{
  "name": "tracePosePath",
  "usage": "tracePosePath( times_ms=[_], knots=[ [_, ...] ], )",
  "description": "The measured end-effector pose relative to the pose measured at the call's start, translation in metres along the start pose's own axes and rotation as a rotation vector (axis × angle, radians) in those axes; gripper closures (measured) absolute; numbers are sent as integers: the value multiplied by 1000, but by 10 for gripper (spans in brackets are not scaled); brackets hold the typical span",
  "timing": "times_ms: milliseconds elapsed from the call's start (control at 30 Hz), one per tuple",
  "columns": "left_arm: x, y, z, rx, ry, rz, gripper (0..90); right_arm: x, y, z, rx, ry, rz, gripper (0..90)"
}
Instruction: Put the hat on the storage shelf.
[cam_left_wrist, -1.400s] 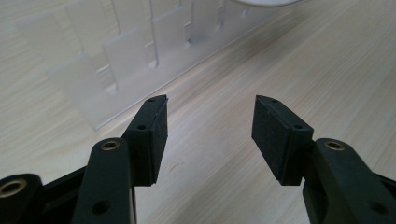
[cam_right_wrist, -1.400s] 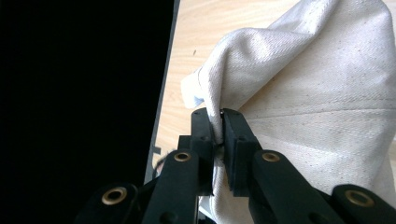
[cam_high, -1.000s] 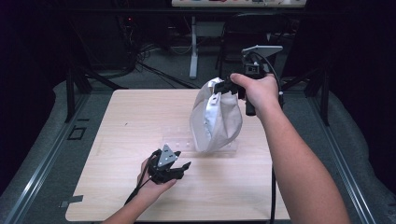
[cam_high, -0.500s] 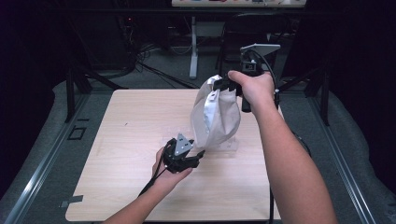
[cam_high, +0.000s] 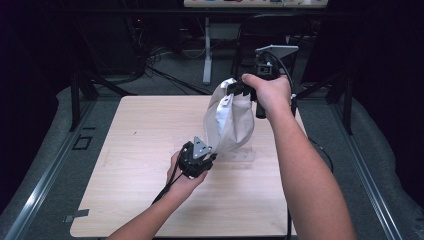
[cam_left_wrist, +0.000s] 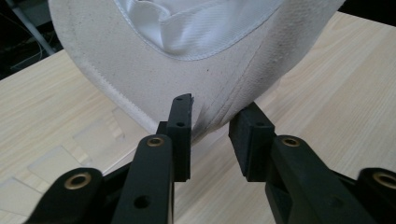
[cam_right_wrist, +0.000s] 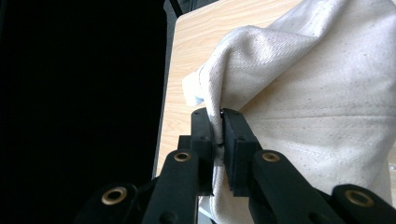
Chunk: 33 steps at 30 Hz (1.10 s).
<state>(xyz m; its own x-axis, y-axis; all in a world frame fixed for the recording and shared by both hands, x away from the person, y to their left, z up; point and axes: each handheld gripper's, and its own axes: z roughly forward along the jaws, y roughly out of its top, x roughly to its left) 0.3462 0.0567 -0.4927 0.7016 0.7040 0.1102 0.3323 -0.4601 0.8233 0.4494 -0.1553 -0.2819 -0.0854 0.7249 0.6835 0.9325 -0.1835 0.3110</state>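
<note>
An off-white fabric cap (cam_high: 227, 120) hangs above the wooden table (cam_high: 140, 150). My right gripper (cam_high: 237, 89) holds it up from the top. In the right gripper view that gripper (cam_right_wrist: 219, 116) is shut on a fold of the cap (cam_right_wrist: 327, 93) near its rim. My left gripper (cam_high: 210, 156) sits at the cap's lowest edge. In the left gripper view its jaws have just been closing. The left gripper (cam_left_wrist: 212, 126) straddles the bulging bottom seam of the cap (cam_left_wrist: 140, 60), and a gap still shows beside the pads.
A clear plastic piece (cam_high: 240, 156) lies flat on the table under the cap. Beyond the far edge of the table are dark stands and cables (cam_high: 165, 55). A grey floor strip (cam_high: 60, 150) runs along the left side.
My left gripper has moved right and up from the open table to the cap's bottom edge, and its jaws have narrowed around the seam. The right hand has kept the cap almost still.
</note>
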Motion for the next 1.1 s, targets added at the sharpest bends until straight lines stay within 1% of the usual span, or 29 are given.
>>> tracePosePath(
  times_ms=[33, 167, 267, 300, 333, 367, 400, 433, 467, 500, 567, 600, 633, 667, 700, 733, 767, 833, 900, 1000, 1033, 1100],
  knots=[
    [2, 0, -1, -4, -2, 3, 732, 2, 0, 0, -1, 0, 2, 837],
    [4, 0, -4, -8, -6, 18, 760, 3, 0, 1, 1, -4, -6, 837],
    [7, 1, -7, -15, -23, 31, 789, 7, 0, 3, -3, -7, -10, 838],
    [9, 1, -8, -20, -33, 29, 794, 8, 1, 3, 1, -9, -12, 838],
    [9, 1, -8, -20, -33, 29, 800, 8, 1, 3, 1, -9, -12, 838],
    [11, 1, -9, -28, -50, 17, 800, 9, 1, 4, -7, -7, -12, 838],
    [13, 1, -9, -34, -61, 12, 804, 9, 1, 3, -3, -6, -16, 838],
    [17, 1, -10, -47, -77, -11, 812, 11, 1, 4, -2, -9, -18, 838],
    [17, 1, -10, -47, -77, -11, 814, 11, 1, 4, -2, -9, -18, 838],
    [20, 1, -10, -53, -90, -24, 814, 11, 1, 4, -9, -9, -13, 838],
    [25, 1, -8, -61, -107, -43, 821, 11, 1, 5, -7, -14, -21, 838],
    [25, 1, -8, -61, -107, -43, 823, 11, 1, 5, -7, -14, -21, 838],
    [27, 0, -7, -63, -123, -54, 825, 11, 2, 6, -1, -21, -22, 838],
    [27, 0, -7, -63, -123, -54, 827, 11, 2, 6, -1, -21, -22, 838],
    [27, -2, -6, -67, -140, -60, 831, 11, 2, 7, -2, -26, -16, 838],
    [27, -2, -6, -67, -140, -60, 833, 11, 2, 7, -2, -26, -16, 838],
    [27, -3, -5, -65, -157, -66, 833, 10, 1, 8, -4, -26, -19, 838],
    [25, -6, -2, -68, -162, -72, 834, 8, 1, 11, 11, -40, -31, 838],
    [25, -7, 0, -72, -165, -76, 834, 9, 1, 12, 8, -40, -22, 838],
    [25, -10, 0, -85, -166, -88, 838, 8, 0, 16, 10, -32, -22, 838],
    [26, -11, -1, -90, -166, -100, 838, 8, 0, 17, 12, -30, -25, 838],
    [27, -13, -2, -89, -155, -103, 841, 9, -1, 19, 21, -30, -25, 838]
  ],
)
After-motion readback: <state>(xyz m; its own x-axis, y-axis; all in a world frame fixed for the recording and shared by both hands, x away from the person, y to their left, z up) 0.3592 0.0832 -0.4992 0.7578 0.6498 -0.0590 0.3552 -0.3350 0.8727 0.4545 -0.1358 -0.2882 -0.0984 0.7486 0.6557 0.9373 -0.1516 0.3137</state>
